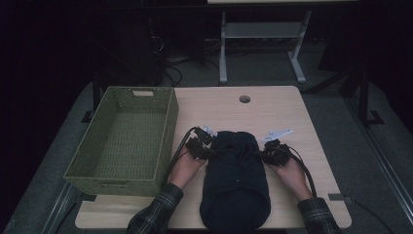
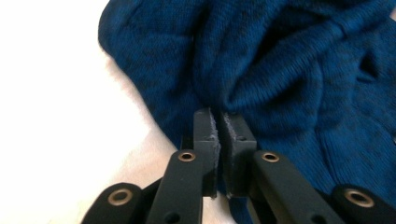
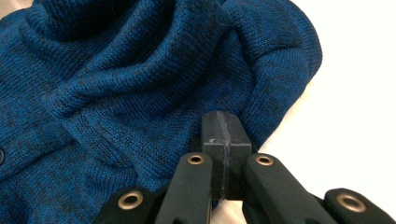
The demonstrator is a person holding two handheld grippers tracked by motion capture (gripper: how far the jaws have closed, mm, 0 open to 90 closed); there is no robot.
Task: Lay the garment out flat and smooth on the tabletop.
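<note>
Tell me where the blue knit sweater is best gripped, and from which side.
Probably at the bunched far end of the sweater, one fold per side: the left gripper from its left edge, the right gripper from its right. The ridged folds there stand up off the table; elsewhere it lies flat.

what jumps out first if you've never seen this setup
A dark blue knitted sweater lies folded in the middle of the table, with the left gripper and right gripper at its far corners. Beside it on the left stands a green woven basket.

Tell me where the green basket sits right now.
In the high view, the green woven basket sits on the table's left side, just left of the blue knit sweater.
</note>
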